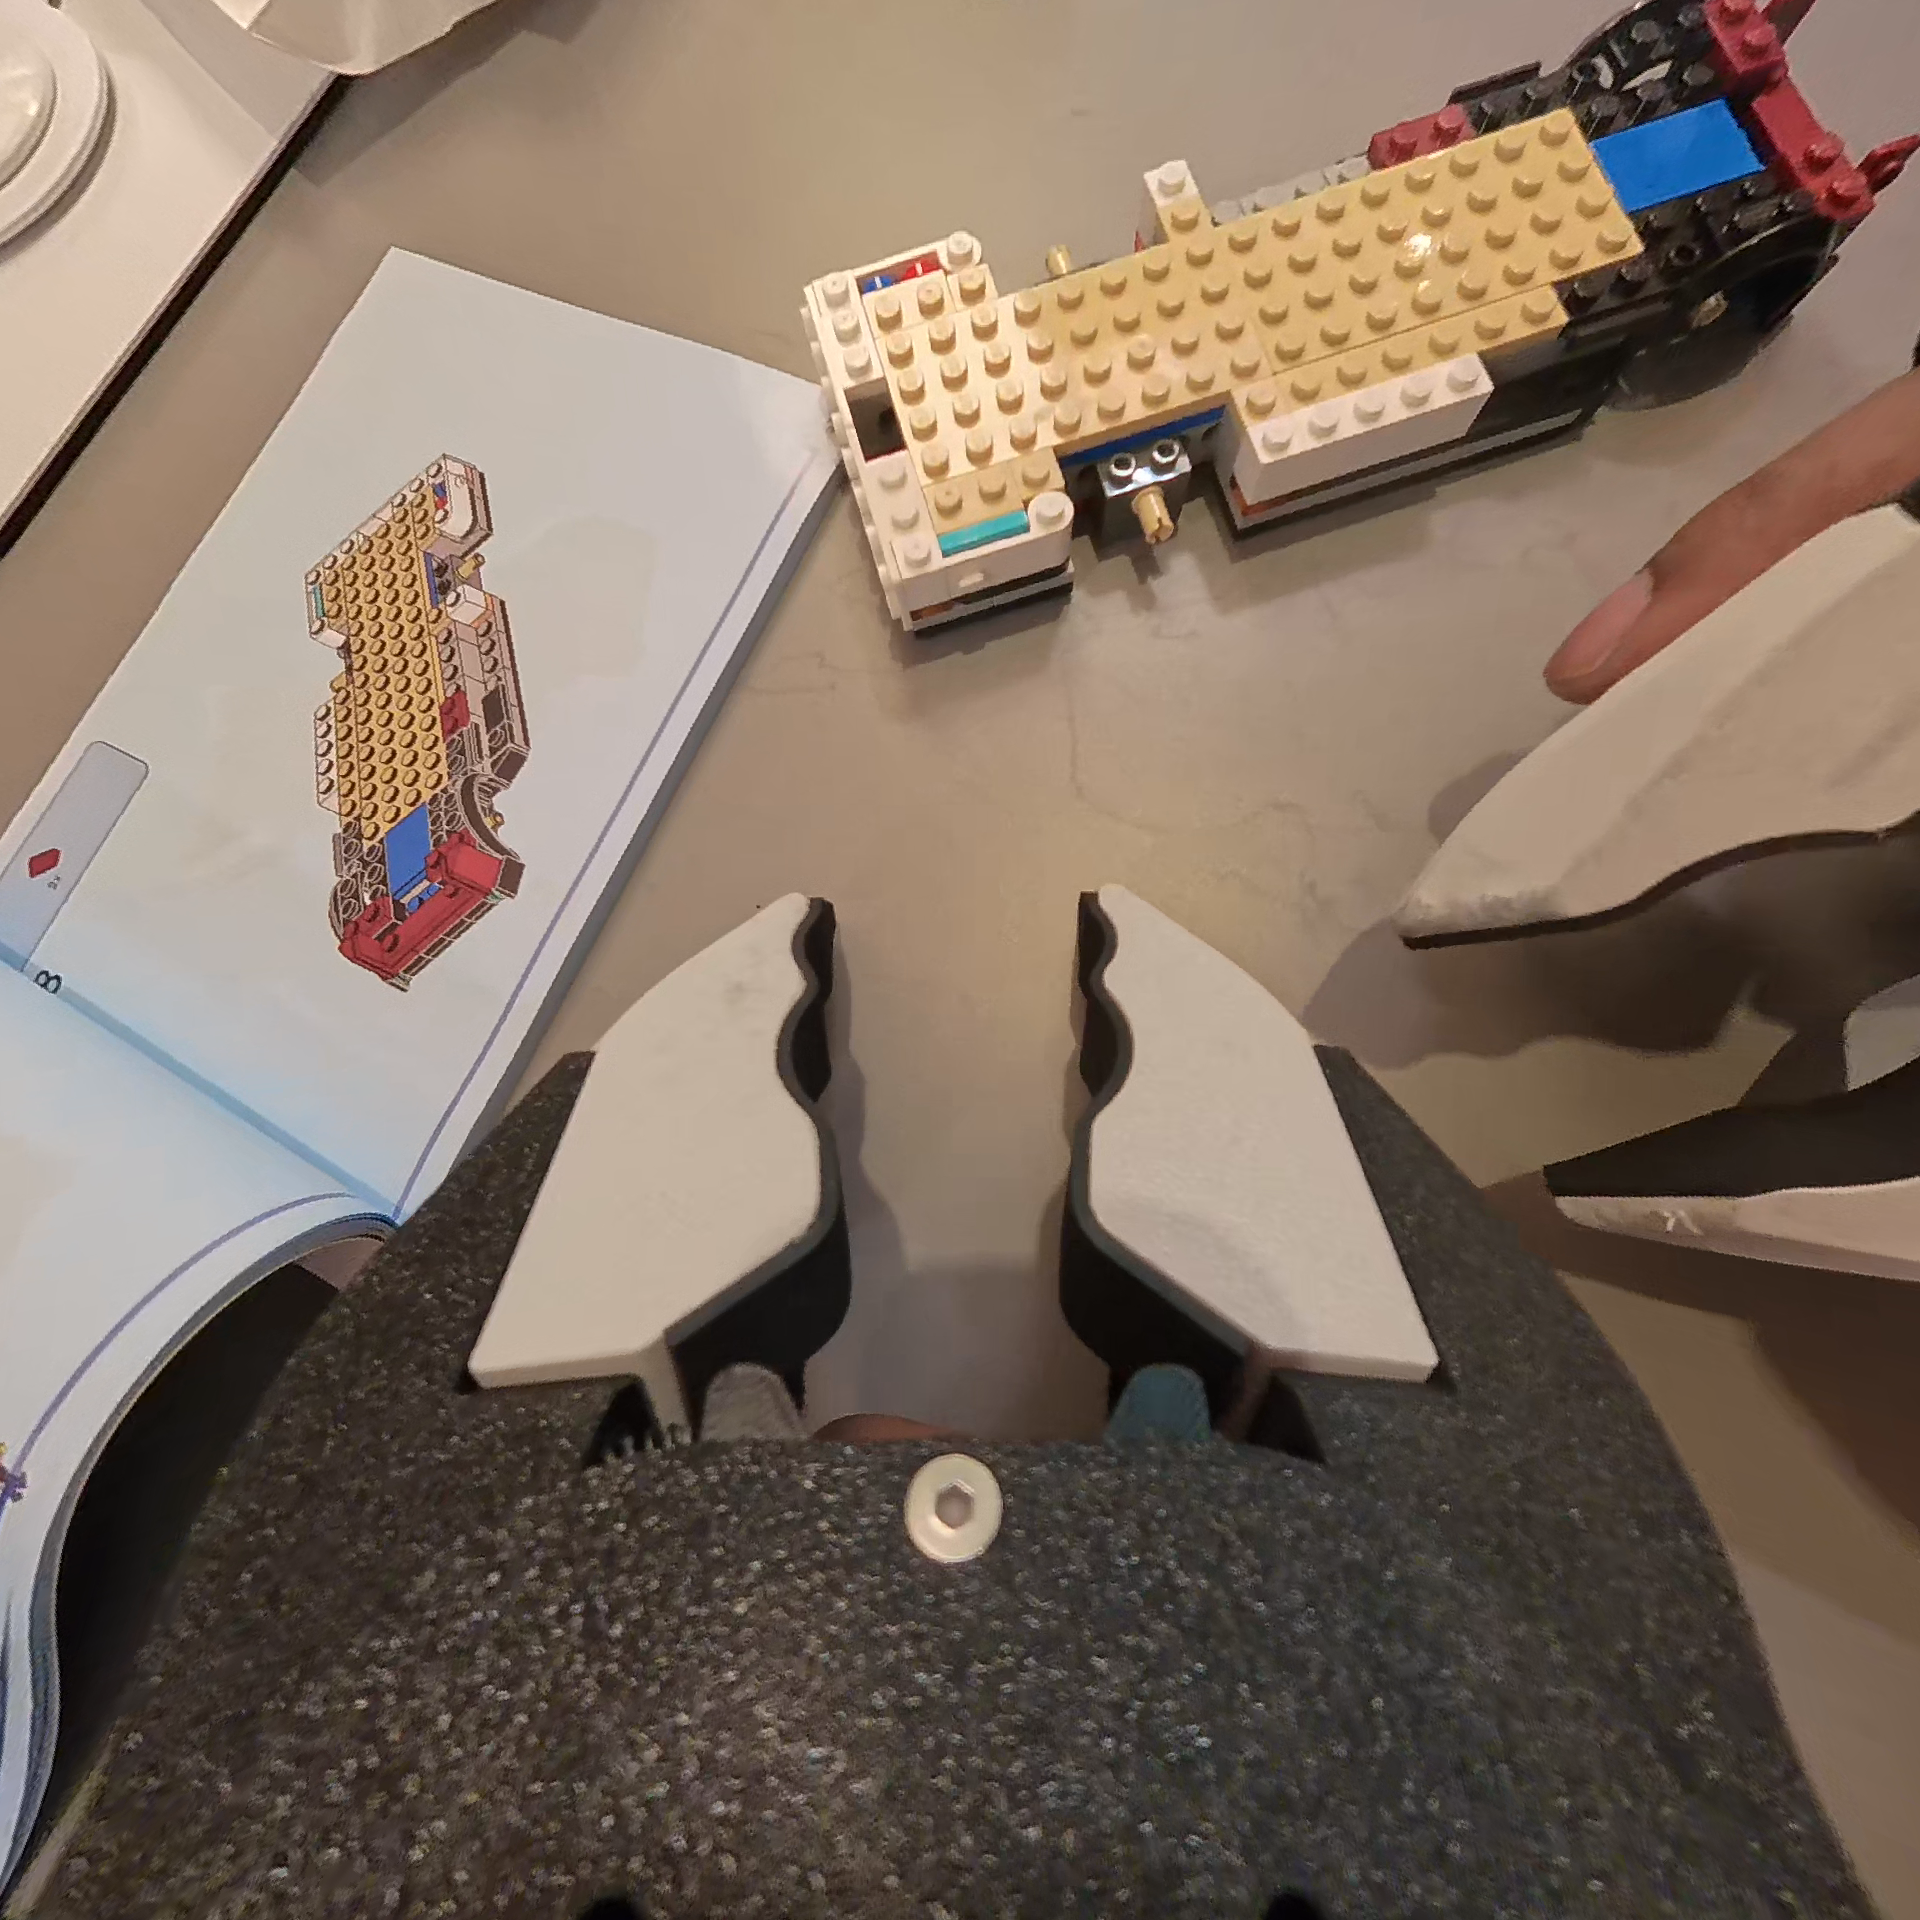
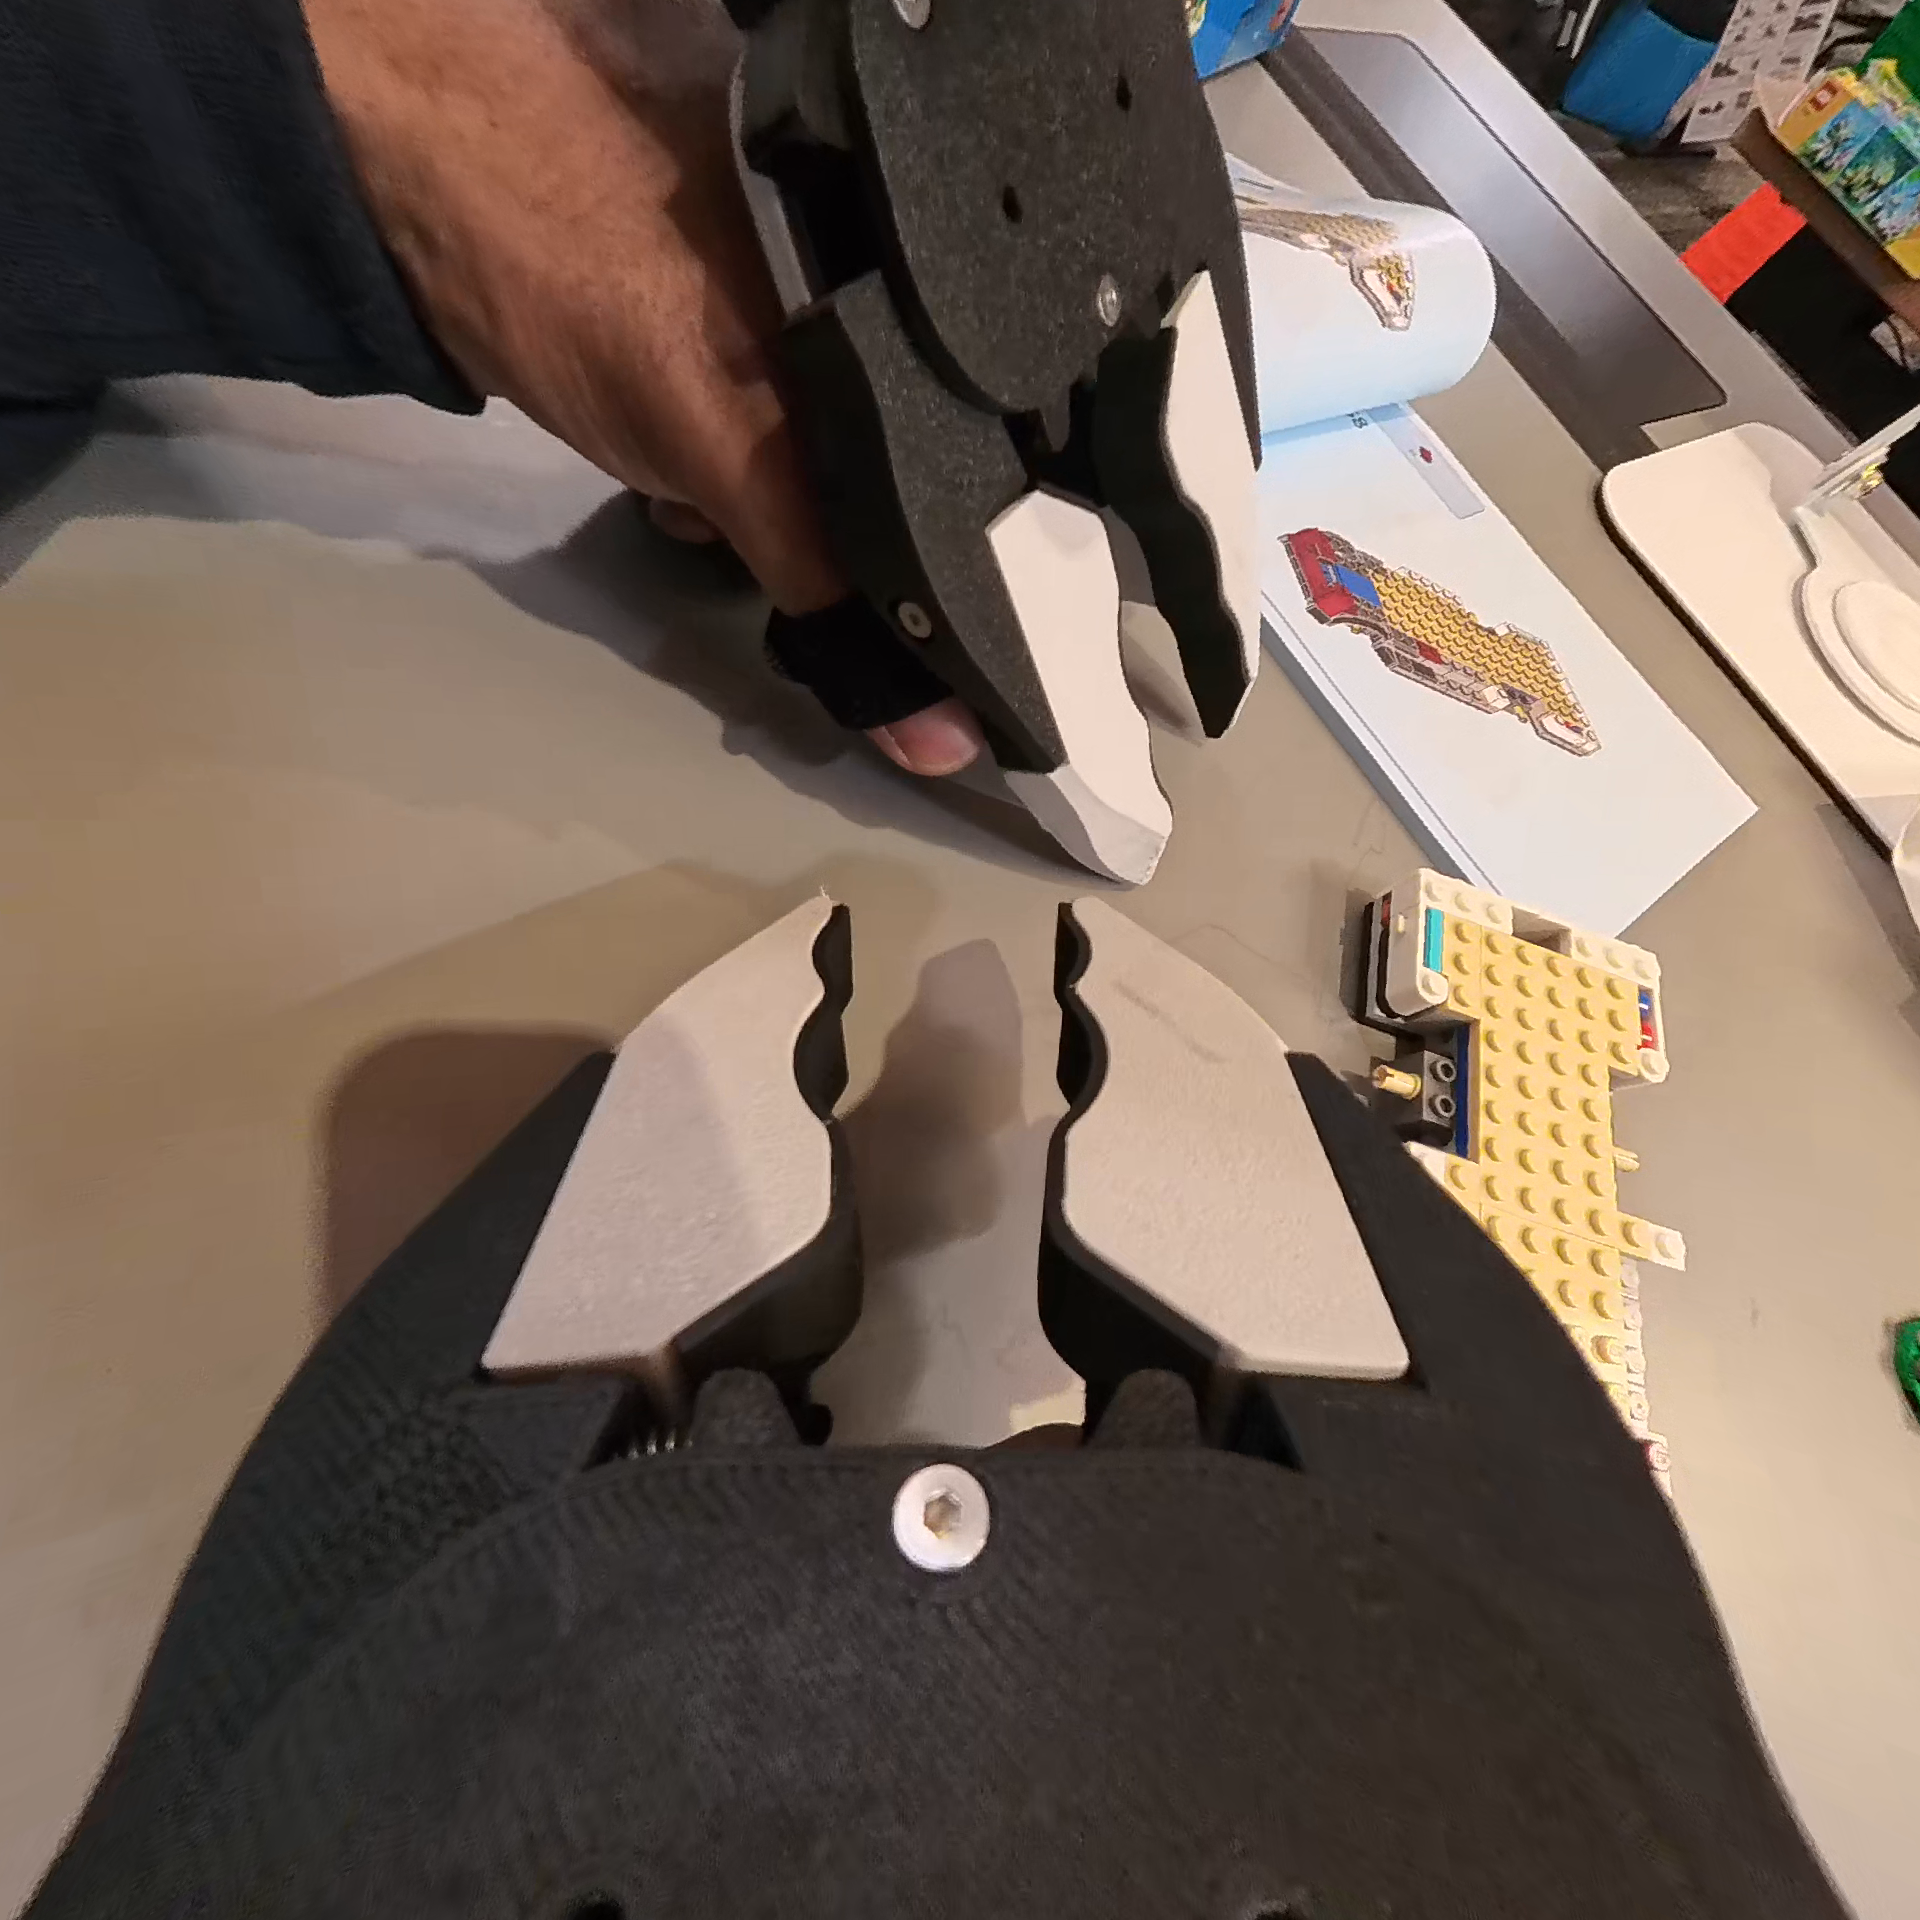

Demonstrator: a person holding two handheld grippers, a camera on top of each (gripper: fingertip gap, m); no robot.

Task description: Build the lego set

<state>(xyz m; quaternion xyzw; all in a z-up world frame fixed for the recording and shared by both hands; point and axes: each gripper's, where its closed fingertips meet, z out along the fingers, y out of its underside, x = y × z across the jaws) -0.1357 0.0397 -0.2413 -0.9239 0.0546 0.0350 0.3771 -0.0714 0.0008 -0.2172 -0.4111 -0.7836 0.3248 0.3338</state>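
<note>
L gripper, nearest the lens in the left wrist view: black speckled body, two white fingers w/ dark wavy pads, jaws apart, nothing between them but bare counter. R gripper, nearest the lens in the right wrist view: same build, jaws apart, only counter and shadow in the gap.

Surface: flat grey-beige counter, matte, faint hairline marks. Room (right wrist view, far beyond the R gripper and to its right): coloured boxes at the counter's far edge, a grey sunken panel, and a white tray w/ a round white dish on it.

Brick model: long build, tan studded top, white sides, blue tile and dark-red pieces at one end, black frame underneath. It lies ahead of the L gripper and somewhat to its right, well apart from the fingertips. Seen from the R gripper it lies just to the right, alongside the right finger; contact cannot be told.

Instruction booklet: open, pale blue pages w/ a drawing of the model; left of the L gripper, its near corner passing under the gripper body; ahead-right of the R gripper, beyond the model.

R gripper fingers show at the right edge of the left wrist view, w/ a person's fingertip beside them. A hand holds the L gripper ahead of the R gripper, its lower tip close to the counter.
</note>
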